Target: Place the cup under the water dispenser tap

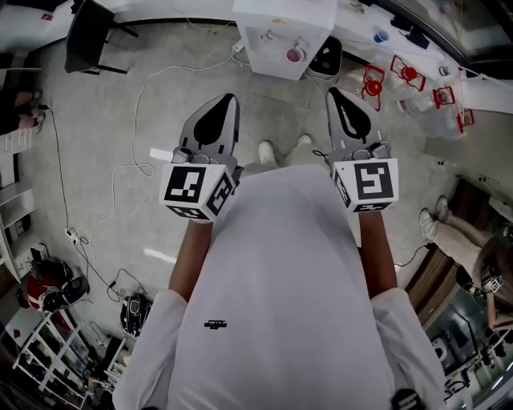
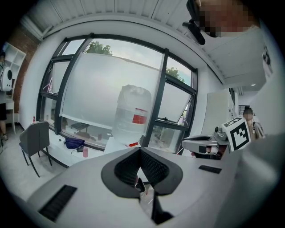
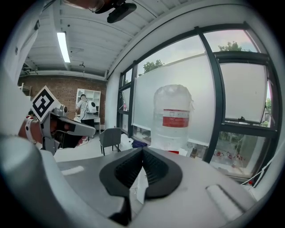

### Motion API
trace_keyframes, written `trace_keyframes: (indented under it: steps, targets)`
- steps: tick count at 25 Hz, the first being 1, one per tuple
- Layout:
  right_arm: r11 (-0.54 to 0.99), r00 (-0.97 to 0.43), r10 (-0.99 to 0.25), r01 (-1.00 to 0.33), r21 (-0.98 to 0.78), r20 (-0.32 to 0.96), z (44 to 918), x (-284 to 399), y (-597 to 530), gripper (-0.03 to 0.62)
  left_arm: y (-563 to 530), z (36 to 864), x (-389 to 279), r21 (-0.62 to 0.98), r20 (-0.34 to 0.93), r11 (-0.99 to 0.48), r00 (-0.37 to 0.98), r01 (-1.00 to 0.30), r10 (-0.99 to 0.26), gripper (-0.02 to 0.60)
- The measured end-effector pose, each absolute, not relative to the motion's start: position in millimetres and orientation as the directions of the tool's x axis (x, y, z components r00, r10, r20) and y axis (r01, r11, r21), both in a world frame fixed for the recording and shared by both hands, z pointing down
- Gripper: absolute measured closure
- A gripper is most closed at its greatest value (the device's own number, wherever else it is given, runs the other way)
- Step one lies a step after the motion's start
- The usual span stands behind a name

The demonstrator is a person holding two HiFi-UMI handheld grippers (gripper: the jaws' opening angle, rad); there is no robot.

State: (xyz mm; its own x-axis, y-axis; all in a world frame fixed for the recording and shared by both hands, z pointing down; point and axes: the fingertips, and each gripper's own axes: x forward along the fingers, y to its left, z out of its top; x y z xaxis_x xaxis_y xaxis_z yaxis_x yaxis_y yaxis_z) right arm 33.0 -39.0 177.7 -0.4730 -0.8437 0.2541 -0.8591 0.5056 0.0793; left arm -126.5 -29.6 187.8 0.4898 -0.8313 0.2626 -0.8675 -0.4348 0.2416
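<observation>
1. Two claws hang level in front of a standing person, above the concrete floor [image 1: 160, 104]. The left claw [image 1: 231, 99] is pressed together at its tips and carries nothing.
2. Ahead at centre, well apart from both claws, the pink cup [image 1: 295, 54] stands against the front of the white water dispenser [image 1: 276, 24], which is topped by a large water bottle [image 2: 131, 113]. Whether the cup sits squarely below the tap cannot be made out.
3. The right claw [image 1: 331, 93] is likewise closed tip to tip and empty.
4. Judged from this, the scene fits either a cup already delivered to the dispenser or one waiting there to be lined up. The cup's alignment with the tap is the point to check.
</observation>
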Motion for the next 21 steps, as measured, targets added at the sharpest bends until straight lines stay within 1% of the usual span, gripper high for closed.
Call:
trace_keyframes:
  steps: [21]
  targets:
    - [0.502, -0.472, -0.844, -0.862, 0.067, 0.256, 174.1, 24.9, -33.7, 0.583, -28.8, 180.0, -125.2, 0.247, 0.242, -0.463, 0.517, -0.851, -0.821, 0.583]
